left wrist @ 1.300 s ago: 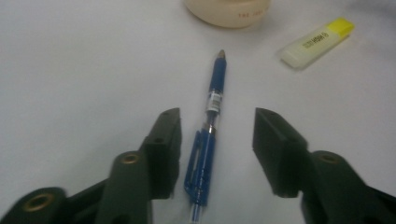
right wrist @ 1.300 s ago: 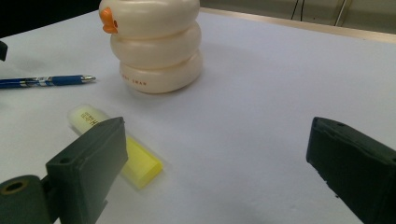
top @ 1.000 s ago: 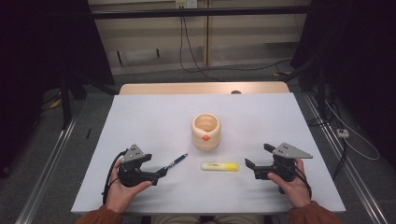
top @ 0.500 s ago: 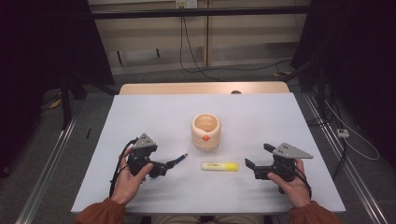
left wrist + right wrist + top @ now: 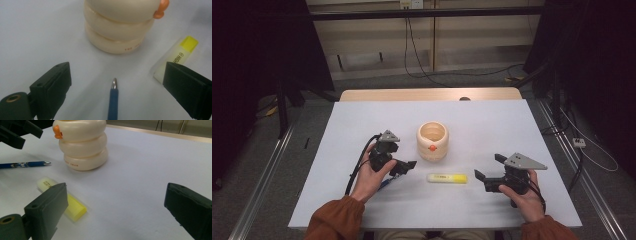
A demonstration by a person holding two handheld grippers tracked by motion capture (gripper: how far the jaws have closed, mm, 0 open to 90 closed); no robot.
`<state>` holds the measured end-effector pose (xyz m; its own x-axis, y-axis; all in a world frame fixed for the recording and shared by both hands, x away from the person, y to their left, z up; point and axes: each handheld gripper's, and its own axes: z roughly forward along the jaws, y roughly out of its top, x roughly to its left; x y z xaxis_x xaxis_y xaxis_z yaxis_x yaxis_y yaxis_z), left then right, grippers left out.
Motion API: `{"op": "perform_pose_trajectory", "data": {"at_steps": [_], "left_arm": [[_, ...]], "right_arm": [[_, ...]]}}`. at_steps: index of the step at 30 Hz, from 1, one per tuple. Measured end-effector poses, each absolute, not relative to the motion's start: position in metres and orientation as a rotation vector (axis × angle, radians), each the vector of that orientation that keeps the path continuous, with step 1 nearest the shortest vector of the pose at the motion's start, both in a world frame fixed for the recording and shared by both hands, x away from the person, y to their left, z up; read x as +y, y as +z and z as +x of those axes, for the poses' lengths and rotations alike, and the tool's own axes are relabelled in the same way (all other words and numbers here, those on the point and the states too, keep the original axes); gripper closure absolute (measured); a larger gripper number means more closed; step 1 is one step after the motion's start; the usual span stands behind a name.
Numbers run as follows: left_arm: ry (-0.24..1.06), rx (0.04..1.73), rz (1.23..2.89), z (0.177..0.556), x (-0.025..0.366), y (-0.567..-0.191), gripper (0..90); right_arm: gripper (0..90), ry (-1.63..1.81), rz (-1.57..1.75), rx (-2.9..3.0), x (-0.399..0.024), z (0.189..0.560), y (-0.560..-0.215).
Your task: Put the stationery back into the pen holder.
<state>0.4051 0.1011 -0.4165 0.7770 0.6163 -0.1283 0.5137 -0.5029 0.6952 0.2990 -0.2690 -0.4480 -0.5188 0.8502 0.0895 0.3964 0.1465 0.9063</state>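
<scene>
**Ana:** Tongs first: the left tongs [image 5: 113, 82] stand wide apart, straddling the blue pen [image 5: 113, 105], which lies flat on the desk [image 5: 492, 125] at the bottom centre of the left gripper view, tip pointing up the frame. Nothing is clamped yet.

**Ben:** And the right tongs [image 5: 490, 171]?

**Ana:** Also apart, hovering at the lower right of the high view, holding nothing. The yellow highlighter [image 5: 62, 198] lies just beyond them, partly behind one black jaw in the right gripper view.

**Ben:** What could go wrong?

**Ana:** As I judge it, the pen is thin and round. If the jaws close off-centre or too high, it may roll or squirt forward toward the cream duck-shaped cup [image 5: 120, 25] at the top of the frame. The highlighter sits near the right-hand jaw in the left gripper view, so a wide sweep could nudge it too.

**Ben:** What differs from a second ago?

**Ana:** In the high view, the left hand [image 5: 371, 176] has moved up and toward the centre, from the lower left nearer the cup, and now covers most of the pen. The right hand, highlighter and cup sit where they did.
</scene>
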Motion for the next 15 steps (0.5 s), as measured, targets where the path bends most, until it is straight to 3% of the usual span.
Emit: {"op": "perform_pose_trajectory", "data": {"at_steps": [8, 15], "left_arm": [[0.124, 0.878, 2.299, 0.412, 0.095, -0.429, 11.0], [0.116, 0.874, 2.389, 0.408, 0.099, -0.429, 26.8]], "right_arm": [[4.9, 1.351, 1.189, 1.984, -0.269, 0.299, -0.448], [4.9, 1.35, 1.183, 1.991, -0.268, 0.299, -0.448]]}}
